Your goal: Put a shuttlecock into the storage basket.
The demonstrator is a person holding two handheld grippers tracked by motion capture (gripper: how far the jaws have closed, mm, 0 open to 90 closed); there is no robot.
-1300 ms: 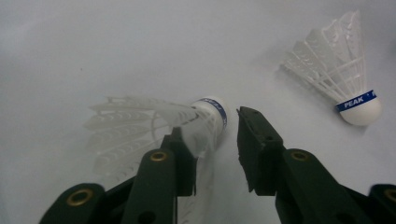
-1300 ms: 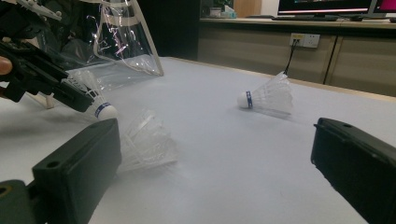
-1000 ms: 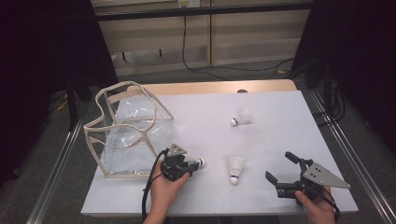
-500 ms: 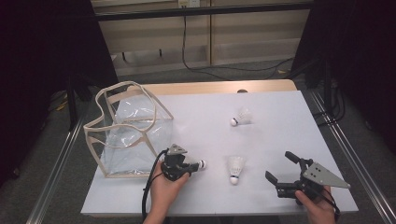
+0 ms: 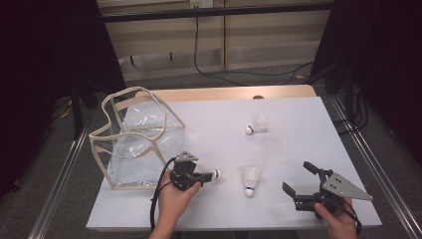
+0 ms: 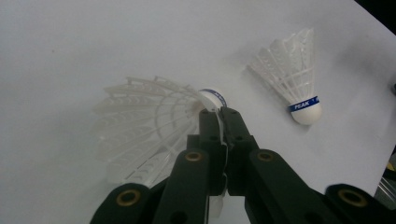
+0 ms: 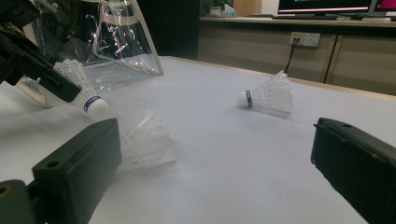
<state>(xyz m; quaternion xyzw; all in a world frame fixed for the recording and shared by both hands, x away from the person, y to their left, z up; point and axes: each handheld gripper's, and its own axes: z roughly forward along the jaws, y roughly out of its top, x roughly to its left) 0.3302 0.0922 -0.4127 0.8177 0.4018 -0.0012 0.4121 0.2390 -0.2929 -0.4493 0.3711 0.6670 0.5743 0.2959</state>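
My left gripper's (image 5: 201,177) fingers (image 6: 211,126) are pinching a shuttlecock (image 6: 144,126) by its feather skirt; they have just been closing, and the feathers are squeezed between them. The shuttlecock sits near the front edge of the table (image 5: 298,124), left of the middle, with its round cork pointing to the right, away from my hand. So its long line runs sideways, along the front edge.

The clear bag (image 5: 137,139) stands just beside it, toward the table's left edge, with its mouth open on top. That is the way I think this shuttlecock has to go: left and up, the opposite way from where the cork points. My left hand is much nearer to the bag than my right.

My right gripper (image 5: 302,181) rests near the front right corner with its fingers spread wide and nothing in them. A second shuttlecock (image 5: 252,179) lies between my two grippers. A third one (image 5: 257,123) lies farther back, toward the far edge.
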